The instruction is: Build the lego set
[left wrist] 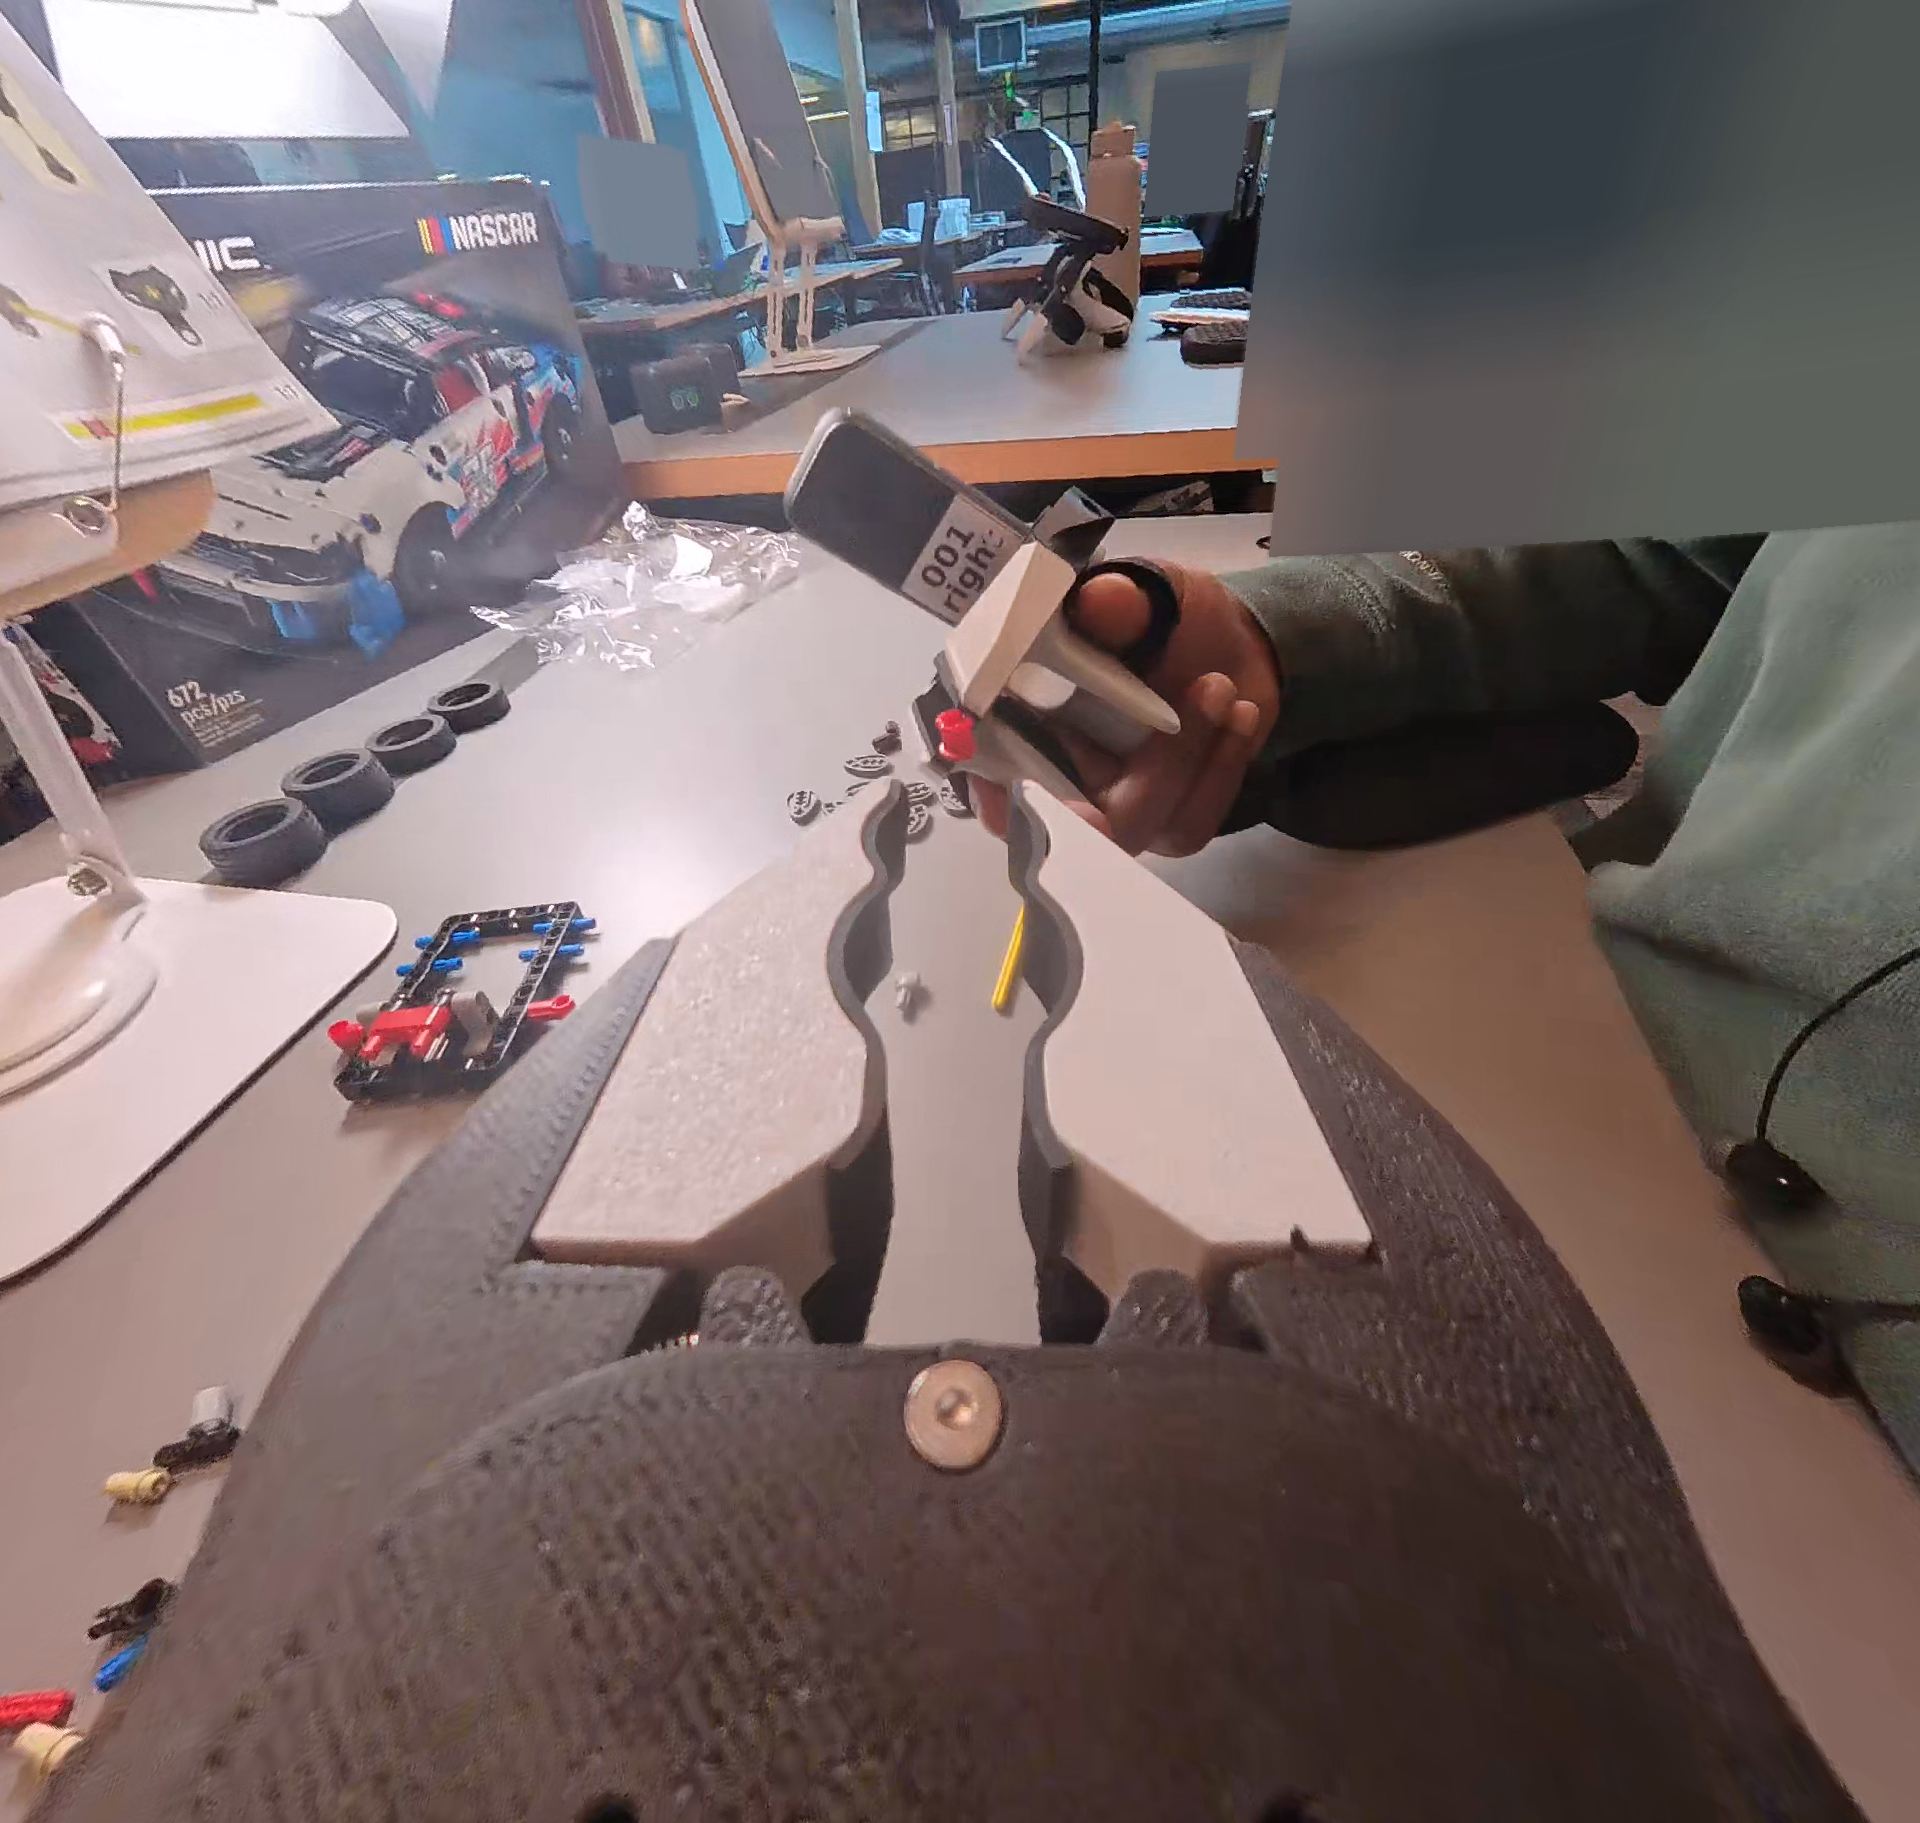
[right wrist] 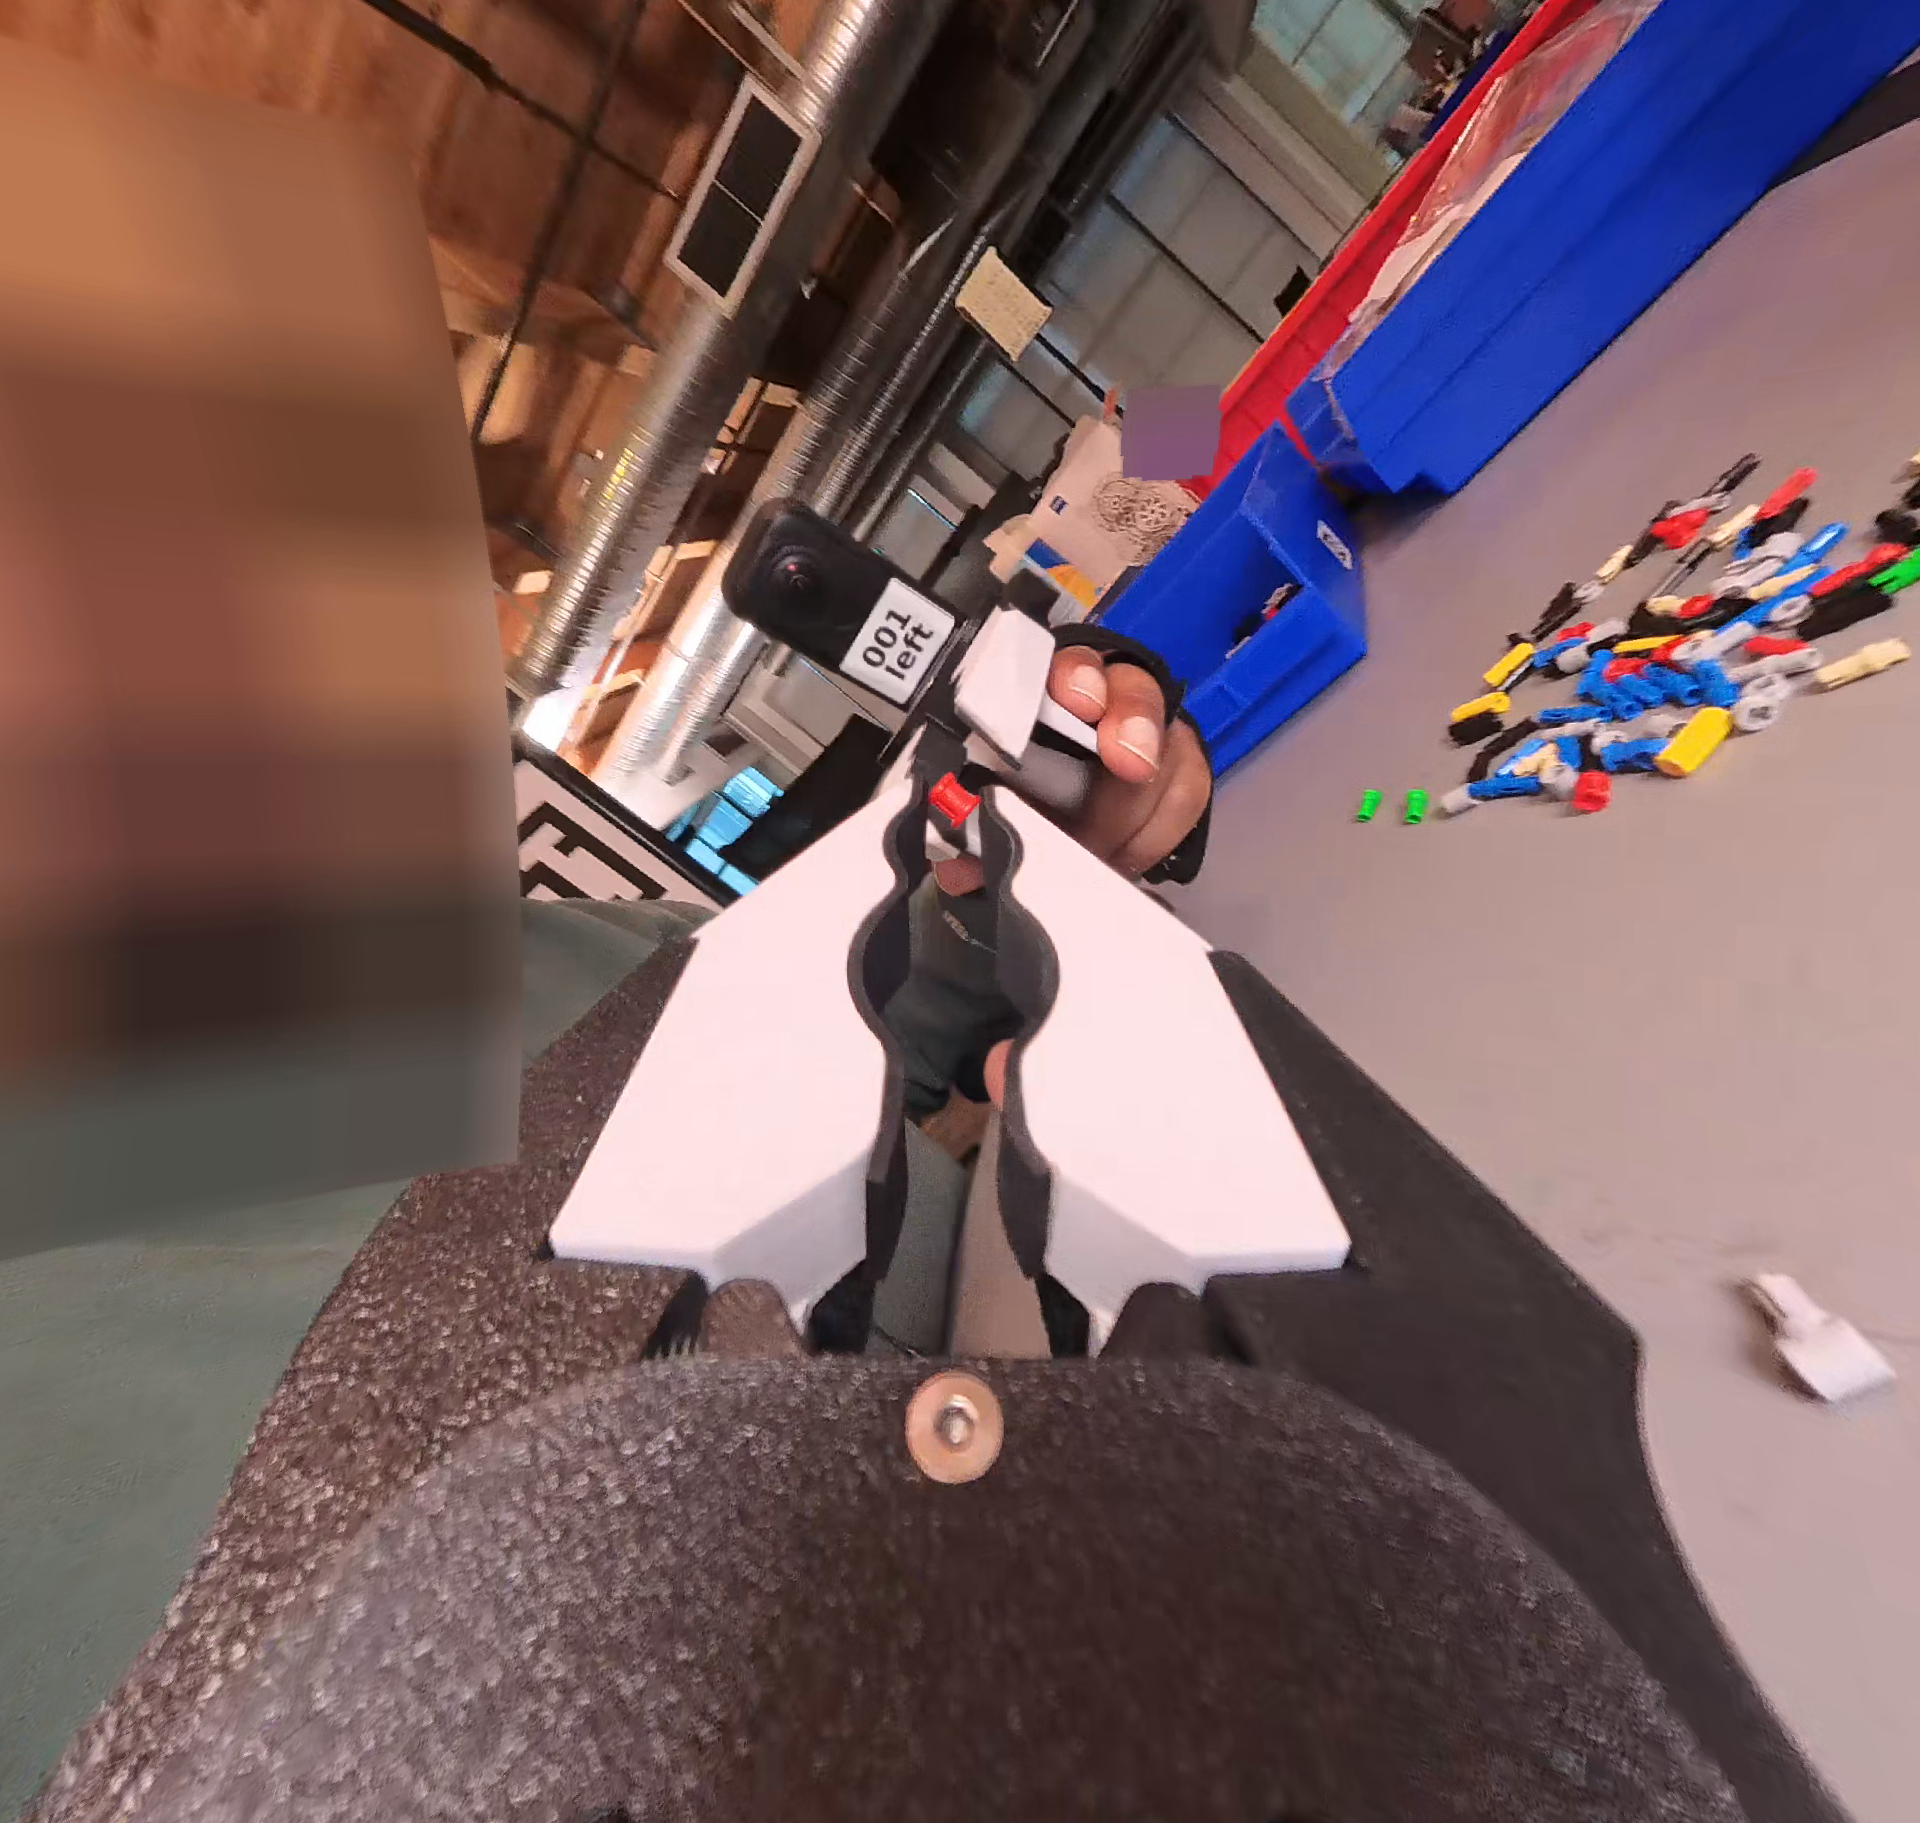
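Observation:
My right gripper (right wrist: 950, 794) is raised above the table and shut on a small red Lego piece (right wrist: 948, 799). In the left wrist view the right gripper (left wrist: 971, 750) points towards me with the red piece (left wrist: 954, 734) at its tips. My left gripper (left wrist: 958, 802) is open and empty, its tips just below and in front of the red piece. It faces the right gripper tip to tip and also shows in the right wrist view (right wrist: 951, 843). A black frame assembly (left wrist: 468, 994) with blue pins and red parts lies on the table to the left.
Several tyres (left wrist: 343, 786), the set's box (left wrist: 395, 402), a booklet on a stand (left wrist: 104, 319), a plastic bag (left wrist: 644, 578), a yellow axle (left wrist: 1008, 958), a grey pin (left wrist: 909, 989) and black discs (left wrist: 868, 765). A pile of loose pieces (right wrist: 1683, 651) lies near blue bins (right wrist: 1558, 298). Left and right tips are no more than a few centimetres apart. Left tips and right tips are each some 15 centimeters from the grey pin (left wrist: 909, 989). It is also in sight in the right wrist view (right wrist: 1837, 1374).

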Demonstrator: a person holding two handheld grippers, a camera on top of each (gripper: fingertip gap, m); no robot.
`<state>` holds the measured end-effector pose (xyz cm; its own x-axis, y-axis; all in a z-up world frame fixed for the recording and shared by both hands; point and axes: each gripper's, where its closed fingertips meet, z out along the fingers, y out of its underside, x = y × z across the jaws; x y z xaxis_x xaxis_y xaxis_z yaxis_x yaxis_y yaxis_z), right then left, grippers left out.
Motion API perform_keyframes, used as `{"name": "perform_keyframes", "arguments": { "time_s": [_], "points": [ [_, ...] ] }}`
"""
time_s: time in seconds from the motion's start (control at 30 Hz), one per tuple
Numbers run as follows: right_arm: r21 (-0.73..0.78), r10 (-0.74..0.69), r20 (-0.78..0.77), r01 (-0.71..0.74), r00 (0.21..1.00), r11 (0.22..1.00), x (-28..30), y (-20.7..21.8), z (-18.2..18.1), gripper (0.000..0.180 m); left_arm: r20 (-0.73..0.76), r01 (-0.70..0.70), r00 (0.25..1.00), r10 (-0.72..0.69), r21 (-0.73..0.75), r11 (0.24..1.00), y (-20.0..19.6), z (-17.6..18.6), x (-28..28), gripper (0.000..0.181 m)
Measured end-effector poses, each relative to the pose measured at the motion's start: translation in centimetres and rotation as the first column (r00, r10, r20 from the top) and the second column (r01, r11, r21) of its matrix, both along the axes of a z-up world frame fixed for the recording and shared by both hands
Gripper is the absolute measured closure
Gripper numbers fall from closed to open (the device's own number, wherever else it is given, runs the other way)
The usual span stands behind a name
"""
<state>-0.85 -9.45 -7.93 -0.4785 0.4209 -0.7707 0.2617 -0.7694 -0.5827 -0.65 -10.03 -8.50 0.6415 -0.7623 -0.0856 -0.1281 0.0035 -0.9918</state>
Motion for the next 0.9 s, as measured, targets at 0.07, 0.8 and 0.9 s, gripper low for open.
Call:
{"name": "perform_keyframes", "arguments": {
  "time_s": [0.07,0.8,0.9],
  "points": [
    [-0.026,0.013,0.004,-0.013,1.0,1.0,-0.1,-0.2,-0.1,0.172,-0.006,-0.009,1.0,0.009,0.014,1.0,0.0,0.1,0.2,0.165],
    [0.071,0.05,0.053,-0.054,0.997,0.996,0.1,-1.3,-0.9,0.173,-0.071,0.019,0.997,-0.016,0.032,0.999,-0.5,-0.5,1.3,0.175],
    [0.074,0.049,0.051,-0.052,0.998,0.996,0.2,-1.3,-0.8,0.172,-0.067,0.018,0.998,-0.015,0.04,0.999,-0.5,-0.4,1.4,0.175]
  ]
}}
